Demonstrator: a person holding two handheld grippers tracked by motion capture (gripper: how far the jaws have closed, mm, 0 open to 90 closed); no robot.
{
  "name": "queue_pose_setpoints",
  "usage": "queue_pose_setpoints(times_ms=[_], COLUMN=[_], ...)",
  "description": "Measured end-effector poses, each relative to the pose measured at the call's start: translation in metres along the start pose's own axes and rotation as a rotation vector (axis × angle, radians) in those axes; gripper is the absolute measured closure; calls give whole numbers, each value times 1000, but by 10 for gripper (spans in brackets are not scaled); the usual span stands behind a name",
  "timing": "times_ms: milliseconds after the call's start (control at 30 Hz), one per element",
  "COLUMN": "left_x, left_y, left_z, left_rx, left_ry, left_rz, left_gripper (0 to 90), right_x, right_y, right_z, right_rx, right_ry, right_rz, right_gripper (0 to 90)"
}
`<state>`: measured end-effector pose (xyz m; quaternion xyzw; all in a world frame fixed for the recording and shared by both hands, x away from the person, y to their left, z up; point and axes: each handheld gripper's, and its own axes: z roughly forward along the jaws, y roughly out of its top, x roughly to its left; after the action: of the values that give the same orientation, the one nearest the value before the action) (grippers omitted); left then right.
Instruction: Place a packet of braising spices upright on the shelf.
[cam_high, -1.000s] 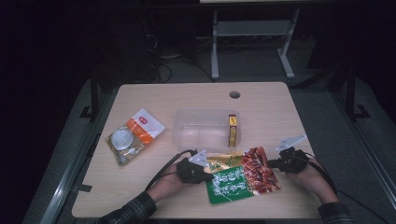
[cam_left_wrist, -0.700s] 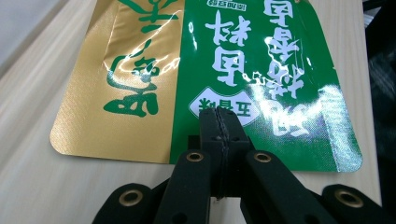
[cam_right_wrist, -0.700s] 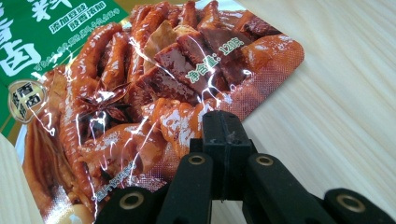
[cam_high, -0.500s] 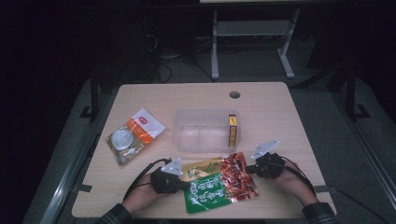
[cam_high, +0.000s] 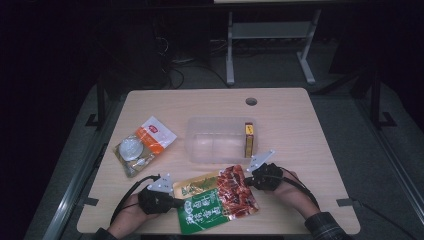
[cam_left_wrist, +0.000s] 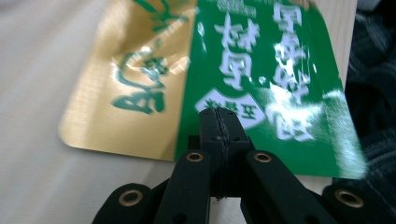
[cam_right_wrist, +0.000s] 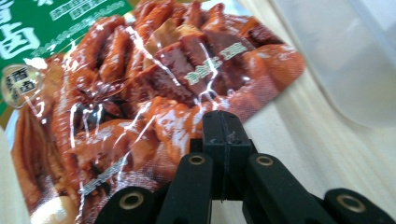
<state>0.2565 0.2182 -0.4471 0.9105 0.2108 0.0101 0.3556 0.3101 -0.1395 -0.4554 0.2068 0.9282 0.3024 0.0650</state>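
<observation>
A flat food packet (cam_high: 215, 197), green and gold at its left and printed with red meat at its right, is held between both grippers near the table's front edge. My left gripper (cam_high: 177, 204) is shut on its green edge. In the left gripper view the jaws (cam_left_wrist: 219, 114) pinch the green part of the packet (cam_left_wrist: 261, 60). My right gripper (cam_high: 248, 181) is shut on the red end. In the right gripper view the closed jaws (cam_right_wrist: 222, 119) bite the lower edge of the red print (cam_right_wrist: 121, 74).
A clear plastic container (cam_high: 192, 140) stands mid-table just behind the packet, with a yellow box (cam_high: 248, 141) upright at its right end; its wall (cam_right_wrist: 355, 56) is close to my right gripper. An orange-and-white pouch (cam_high: 145, 145) lies at the left. A cable hole (cam_high: 251, 101) is at the back.
Both hands have carried the packet to the left along the table's front, and slightly nearer the front edge. Both grips have held.
</observation>
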Motion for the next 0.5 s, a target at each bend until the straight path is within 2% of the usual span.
queue_pose_setpoints(times_ms=[67,100,200,233,267,300,333,367,400,467,500], left_x=[4,7,9,11,14,14,16,16,17,18,18], left_y=[8,14,23,29,38,38,49,49,59,68,68], left_z=[-3,-2,2,6,13,13,23,23,35,47,47], left_rx=[-34,-54,-71,-78,-80,-80,-82,-82,-95,-68,-68], left_ry=[18,22,14,9,-8,-8,-15,-15,-33,-43,-43], left_rz=[5,3,5,19,23,23,40,40,40,65,65], left_gripper=[794,746,564,564,453,421,389,370,347,281,253], right_x=[-2,-3,-4,-4,-4,-4,-2,-2,0,1,1], right_y=[-1,-2,-4,-4,-6,-6,-8,-8,-10,-12,-12], right_z=[-5,-8,-14,-16,-19,-19,-19,-19,-17,-16,-16], right_rx=[-26,-37,-61,-68,-84,-84,-89,-89,-79,-63,-63], right_ry=[-3,-17,-19,-23,-10,-10,2,2,16,19,19], right_rz=[35,38,60,65,92,92,96,96,92,73,73], right_gripper=[900,900,869,809,756,756,760,760,820,898,898])
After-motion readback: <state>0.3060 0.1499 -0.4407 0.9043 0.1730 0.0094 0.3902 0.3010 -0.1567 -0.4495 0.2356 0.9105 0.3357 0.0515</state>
